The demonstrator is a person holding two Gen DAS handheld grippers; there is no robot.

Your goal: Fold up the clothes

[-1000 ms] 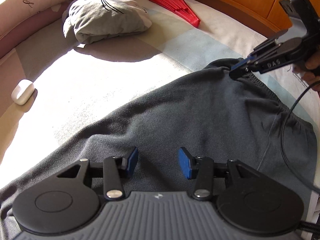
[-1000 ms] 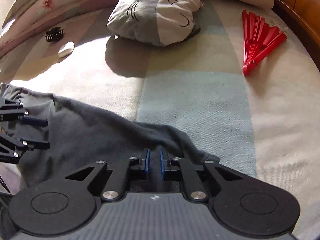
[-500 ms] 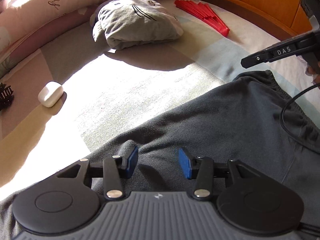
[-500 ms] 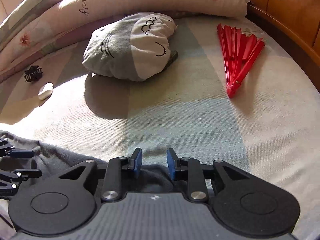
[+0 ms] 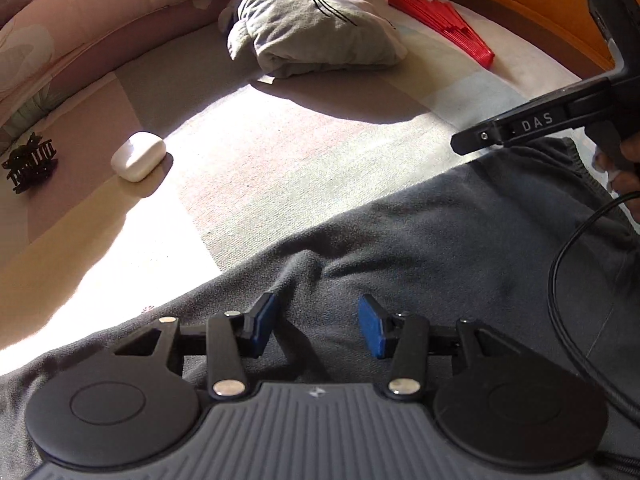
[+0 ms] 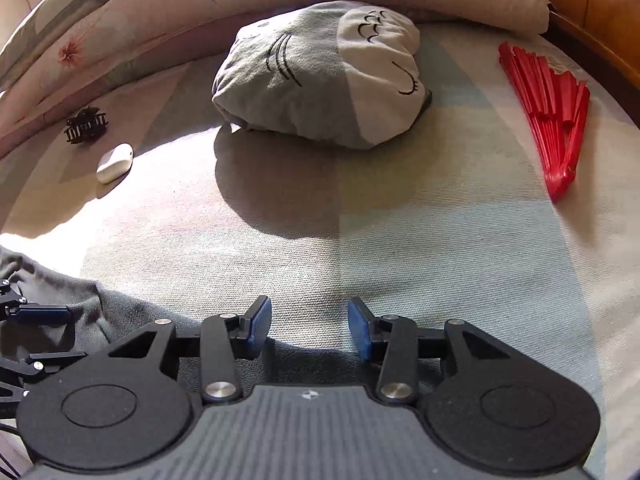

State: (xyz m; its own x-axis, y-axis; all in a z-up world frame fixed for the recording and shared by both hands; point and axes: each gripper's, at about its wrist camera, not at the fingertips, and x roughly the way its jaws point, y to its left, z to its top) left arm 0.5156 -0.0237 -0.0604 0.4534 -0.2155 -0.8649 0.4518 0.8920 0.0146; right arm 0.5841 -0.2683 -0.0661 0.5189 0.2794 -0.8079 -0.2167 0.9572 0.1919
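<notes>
Mostly the dark grey garment (image 5: 440, 248) is cut off: in the left wrist view it runs out of the frame at the bottom, at the lower left and at the right, so its full shape cannot be told, and the gripper body hides the part nearest the camera. What shows lies spread flat on the bed sheet (image 5: 280, 160), its far edge running as a long slant from lower left up to a ribbed band at the upper right, which suggests its long axis lies that way. The left gripper (image 5: 318, 330) hangs over the garment with its blue pads apart and no cloth pinched between them. The right gripper (image 6: 308, 326) sits over the garment's far edge, its jaws opening, with nothing between them but sheet and the cloth below. In the left wrist view only one finger of the right gripper and a part of the hand (image 5: 624, 168) show. Beyond the garment lie a grey cat-face cushion (image 6: 320, 76), a red folding fan (image 6: 556, 120), a white case (image 5: 138, 156) and a black hair claw (image 5: 30, 160), all well apart from it.
</notes>
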